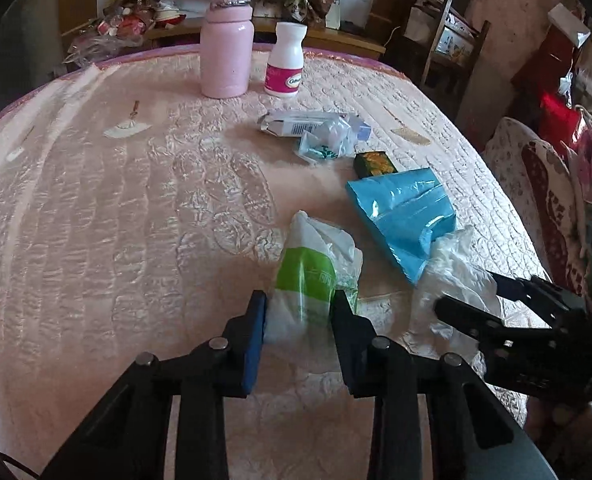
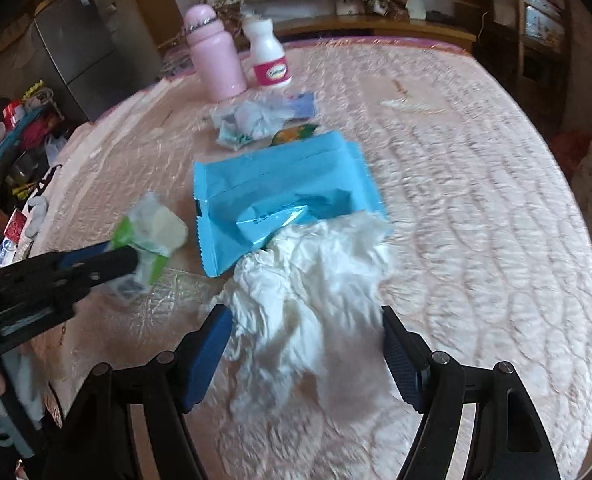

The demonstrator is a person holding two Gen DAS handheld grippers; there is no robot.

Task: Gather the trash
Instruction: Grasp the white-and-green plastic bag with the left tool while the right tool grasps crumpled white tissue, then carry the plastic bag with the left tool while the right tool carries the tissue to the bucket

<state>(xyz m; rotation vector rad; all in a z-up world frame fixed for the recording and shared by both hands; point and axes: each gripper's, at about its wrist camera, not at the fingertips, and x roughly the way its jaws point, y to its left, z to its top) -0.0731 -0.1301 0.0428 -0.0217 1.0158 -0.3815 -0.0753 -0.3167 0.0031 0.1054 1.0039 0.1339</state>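
Note:
My left gripper point(image 1: 301, 308) is shut on a green and white plastic wrapper point(image 1: 312, 276), held just over the pink quilted table; it also shows in the right wrist view point(image 2: 152, 236). My right gripper point(image 2: 306, 328) is open, its fingers on either side of a crumpled white tissue point(image 2: 308, 280), which also shows in the left wrist view point(image 1: 456, 276). A blue tissue pack point(image 2: 288, 196) lies just beyond the tissue. Farther back lies a pile of crumpled clear wrappers point(image 2: 256, 120) and a small green and orange packet point(image 1: 374, 163).
A pink bottle point(image 1: 227, 36) and a white pill bottle point(image 1: 286, 60) stand at the far side of the pink quilted table point(image 1: 116, 220). Chairs, cushions and bags crowd the right side point(image 1: 556, 128). A grey cabinet point(image 2: 84, 52) stands at the far left.

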